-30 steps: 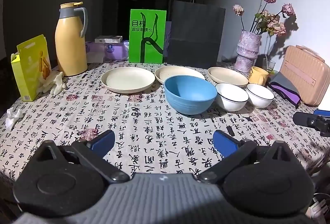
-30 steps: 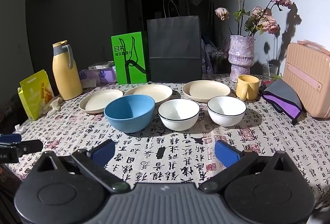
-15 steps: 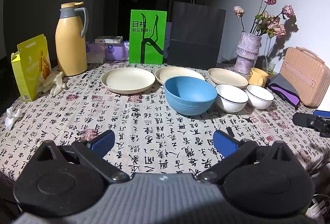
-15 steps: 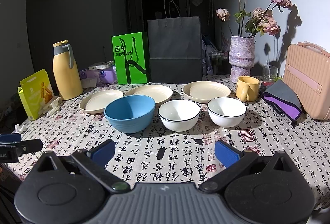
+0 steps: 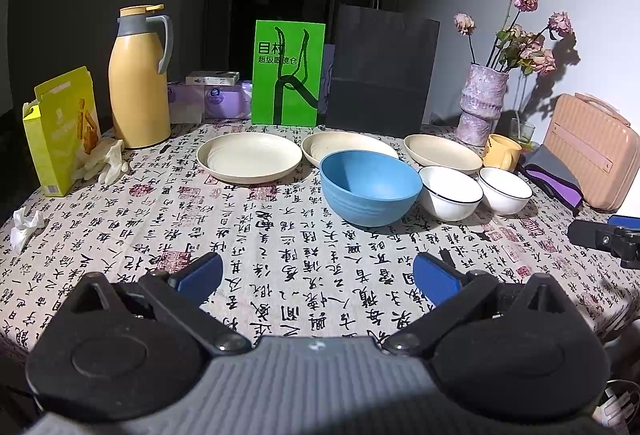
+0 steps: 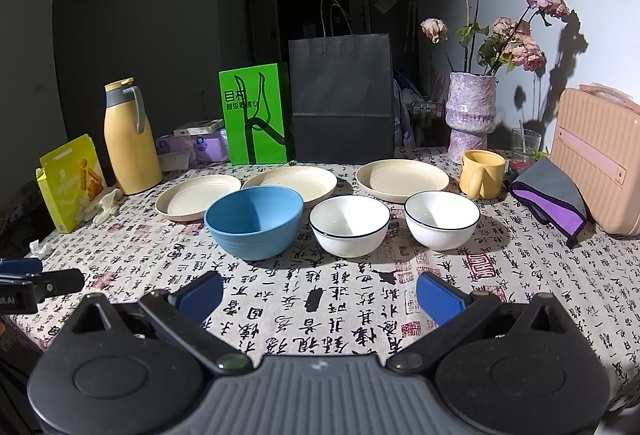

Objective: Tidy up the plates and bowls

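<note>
Three cream plates stand in a row on the table: left plate (image 5: 249,157), middle plate (image 5: 348,147), right plate (image 5: 442,153). In front of them stand a blue bowl (image 5: 370,192) and two white bowls with dark rims (image 5: 450,192) (image 5: 505,190). In the right wrist view the blue bowl (image 6: 253,221) and white bowls (image 6: 349,225) (image 6: 441,220) sit ahead. My left gripper (image 5: 318,277) is open and empty, near the table's front edge. My right gripper (image 6: 320,293) is open and empty, in front of the bowls.
A yellow thermos (image 5: 138,77), yellow box (image 5: 62,131), green bag (image 5: 288,73) and black bag (image 5: 380,73) line the back. A vase of dried roses (image 5: 482,105), yellow mug (image 5: 502,153), folded cloth (image 5: 554,181) and pink case (image 5: 588,151) stand right.
Both grippers have drifted very slightly; the view barely shifts. Nothing on the table has moved.
</note>
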